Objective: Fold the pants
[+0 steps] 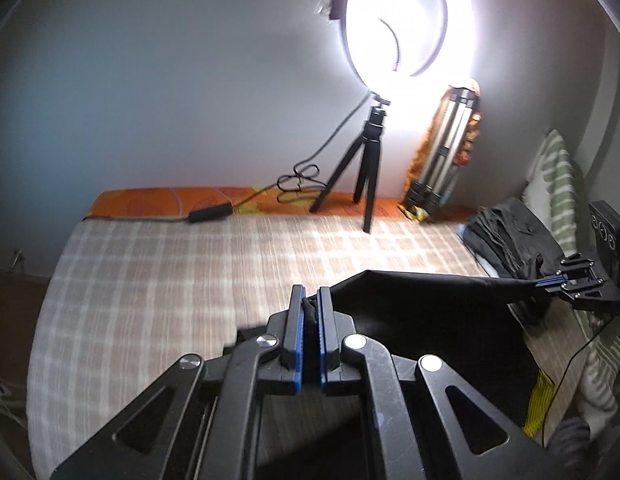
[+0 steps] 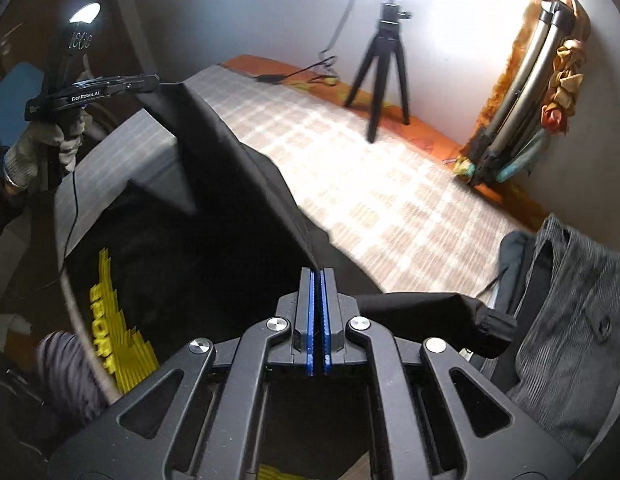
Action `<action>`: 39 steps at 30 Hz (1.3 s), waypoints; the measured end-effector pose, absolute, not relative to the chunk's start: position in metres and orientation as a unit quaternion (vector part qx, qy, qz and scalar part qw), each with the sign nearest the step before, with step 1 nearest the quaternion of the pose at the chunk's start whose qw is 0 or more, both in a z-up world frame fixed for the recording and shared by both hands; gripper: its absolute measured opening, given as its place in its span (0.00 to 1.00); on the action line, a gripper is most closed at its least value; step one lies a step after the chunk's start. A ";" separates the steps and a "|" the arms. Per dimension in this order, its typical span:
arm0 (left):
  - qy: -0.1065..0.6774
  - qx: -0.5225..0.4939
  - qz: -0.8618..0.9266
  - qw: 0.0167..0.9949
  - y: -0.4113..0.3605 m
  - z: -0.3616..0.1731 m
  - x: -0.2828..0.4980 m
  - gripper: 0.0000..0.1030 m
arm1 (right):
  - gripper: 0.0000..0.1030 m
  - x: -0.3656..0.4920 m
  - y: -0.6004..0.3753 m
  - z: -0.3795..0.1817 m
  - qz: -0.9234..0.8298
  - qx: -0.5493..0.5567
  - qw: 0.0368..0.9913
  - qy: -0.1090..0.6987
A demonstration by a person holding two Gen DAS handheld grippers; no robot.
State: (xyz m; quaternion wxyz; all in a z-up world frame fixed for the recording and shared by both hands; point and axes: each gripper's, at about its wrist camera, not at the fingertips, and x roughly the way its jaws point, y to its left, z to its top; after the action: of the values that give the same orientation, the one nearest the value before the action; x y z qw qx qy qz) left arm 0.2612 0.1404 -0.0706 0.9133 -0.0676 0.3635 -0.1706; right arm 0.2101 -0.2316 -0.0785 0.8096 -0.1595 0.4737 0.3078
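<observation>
Pants stretched between both tongs

Pants [image 1: 430, 312], black, hang taut over the checked bed [image 1: 190, 280], one edge clamped in the left tongs [image 1: 310, 300], another in the right tongs [image 2: 319, 280]. Only the right view shows the yellow print [image 2: 118, 336], maybe "SPORT", and the gloved left hand [image 2: 38, 148]. One tripod [image 1: 362, 164], one folded pile [image 1: 506, 232].

I see a bed with a checked cover [image 1: 170, 280] and an orange printed sheet [image 1: 150, 200] along the wall. A small black tripod [image 1: 362, 168] stands on it carrying a lit ring light [image 1: 406, 20], cable [image 1: 298, 184] coiled beside it. A folded metal tripod [image 1: 446, 148] leans in the corner. Grey folded clothes [image 2: 570, 320] sit at right, a striped pillow [image 1: 558, 184] behind.
</observation>
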 end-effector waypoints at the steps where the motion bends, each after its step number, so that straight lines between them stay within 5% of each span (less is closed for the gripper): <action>1: 0.363 -0.071 -0.170 0.913 0.143 -0.071 0.245 0.03 | 0.04 0.197 -0.231 -0.078 0.311 -0.164 0.807 0.474; 17: 0.405 -0.091 -0.168 0.894 0.147 -0.130 0.088 0.03 | 0.03 0.064 -0.210 -0.134 0.336 -0.242 0.746 0.521; 27: 0.426 -0.101 -0.159 0.885 0.152 -0.153 0.068 0.03 | 0.04 0.062 -0.240 -0.138 0.313 -0.249 0.769 0.498; 28: 0.424 -0.102 -0.159 0.886 0.153 -0.152 0.069 0.03 | 0.08 0.066 -0.248 -0.136 0.310 -0.249 0.773 0.495; 32: 0.421 -0.099 -0.153 0.888 0.154 -0.147 0.076 0.03 | 0.59 0.078 -0.264 -0.136 0.291 -0.292 0.779 0.472; 39: 0.421 -0.103 -0.141 0.890 0.158 -0.142 0.083 0.03 | 0.60 0.088 -0.241 -0.169 0.305 -0.343 0.748 0.480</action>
State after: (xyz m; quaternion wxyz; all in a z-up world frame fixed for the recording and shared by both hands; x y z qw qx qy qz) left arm 0.0833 0.1583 -0.1425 0.8901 -0.1034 0.4209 -0.1409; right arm 0.0878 -0.2411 -0.1693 0.7477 -0.3432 0.4797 0.3049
